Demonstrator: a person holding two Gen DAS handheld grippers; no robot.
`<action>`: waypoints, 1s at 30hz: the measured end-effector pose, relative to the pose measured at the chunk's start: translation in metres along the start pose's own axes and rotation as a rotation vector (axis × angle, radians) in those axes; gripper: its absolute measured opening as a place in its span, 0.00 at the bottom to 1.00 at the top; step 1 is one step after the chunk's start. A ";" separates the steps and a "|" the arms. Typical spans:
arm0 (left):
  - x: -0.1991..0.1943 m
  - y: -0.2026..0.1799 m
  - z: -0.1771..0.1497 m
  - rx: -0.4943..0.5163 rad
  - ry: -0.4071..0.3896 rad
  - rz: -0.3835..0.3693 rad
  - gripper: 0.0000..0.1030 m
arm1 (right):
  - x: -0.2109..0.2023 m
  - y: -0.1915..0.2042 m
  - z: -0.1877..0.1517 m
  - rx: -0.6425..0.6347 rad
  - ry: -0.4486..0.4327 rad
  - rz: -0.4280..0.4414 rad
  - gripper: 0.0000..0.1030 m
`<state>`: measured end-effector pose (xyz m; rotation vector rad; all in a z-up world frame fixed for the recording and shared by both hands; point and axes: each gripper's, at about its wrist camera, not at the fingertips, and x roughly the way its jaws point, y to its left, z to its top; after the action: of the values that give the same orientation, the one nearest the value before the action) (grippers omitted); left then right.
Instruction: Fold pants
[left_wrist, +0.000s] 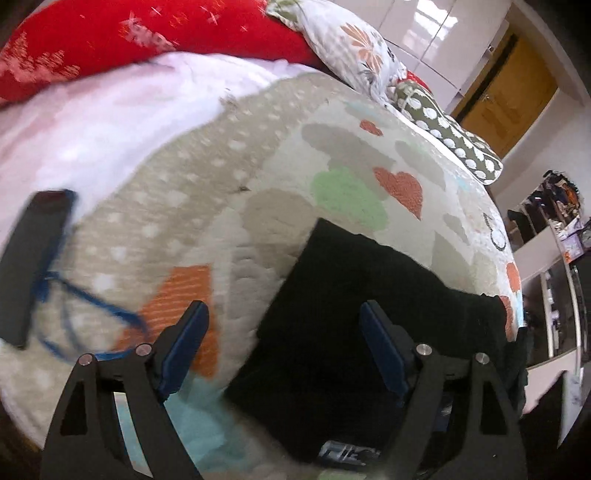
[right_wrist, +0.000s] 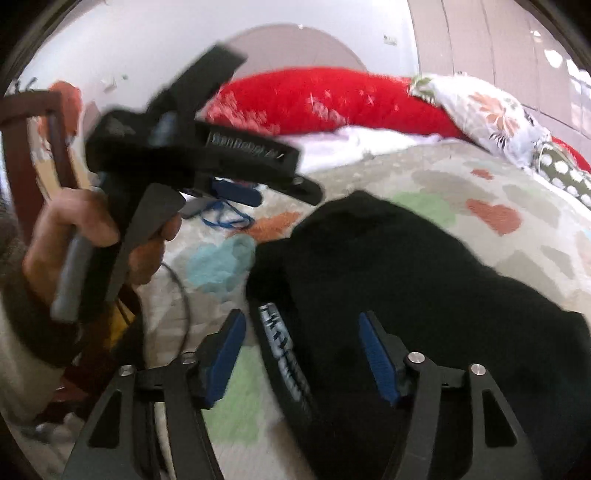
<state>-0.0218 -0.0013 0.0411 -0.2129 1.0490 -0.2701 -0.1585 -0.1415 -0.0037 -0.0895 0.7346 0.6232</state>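
Black pants (left_wrist: 351, 314) lie in a heap on the heart-patterned quilt (left_wrist: 258, 166) of a bed. My left gripper (left_wrist: 284, 332) is open above their left edge, one pad over the quilt and the other over the dark cloth. In the right wrist view the pants (right_wrist: 424, 277) fill the lower right. My right gripper (right_wrist: 301, 339) is open over them. The waistband with white lettering (right_wrist: 284, 354) lies between its fingers, and the pads do not press on it. A hand (right_wrist: 74, 229) at the left holds the other tool, which is blurred.
A red pillow (left_wrist: 147, 33), a floral pillow (left_wrist: 354, 48) and a dotted cushion (left_wrist: 454, 140) line the far side, with white bedding (left_wrist: 92, 122) beside them. A blue cord (left_wrist: 92, 299) and a black object (left_wrist: 33, 266) lie at the left. Shelves (left_wrist: 554, 240) and a wooden door (left_wrist: 509, 96) stand past the bed's right edge.
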 end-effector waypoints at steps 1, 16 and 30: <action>0.005 -0.002 -0.001 -0.001 0.003 -0.011 0.81 | 0.006 -0.003 0.000 0.011 0.009 -0.010 0.33; -0.017 -0.008 -0.026 0.090 -0.007 0.142 0.47 | -0.005 0.012 -0.004 0.101 0.018 0.107 0.07; -0.069 -0.041 -0.013 0.135 -0.199 0.126 0.72 | -0.132 -0.120 -0.002 0.379 -0.173 -0.226 0.61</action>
<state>-0.0701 -0.0189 0.1040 -0.0507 0.8393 -0.2006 -0.1677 -0.3064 0.0649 0.2263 0.6522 0.2650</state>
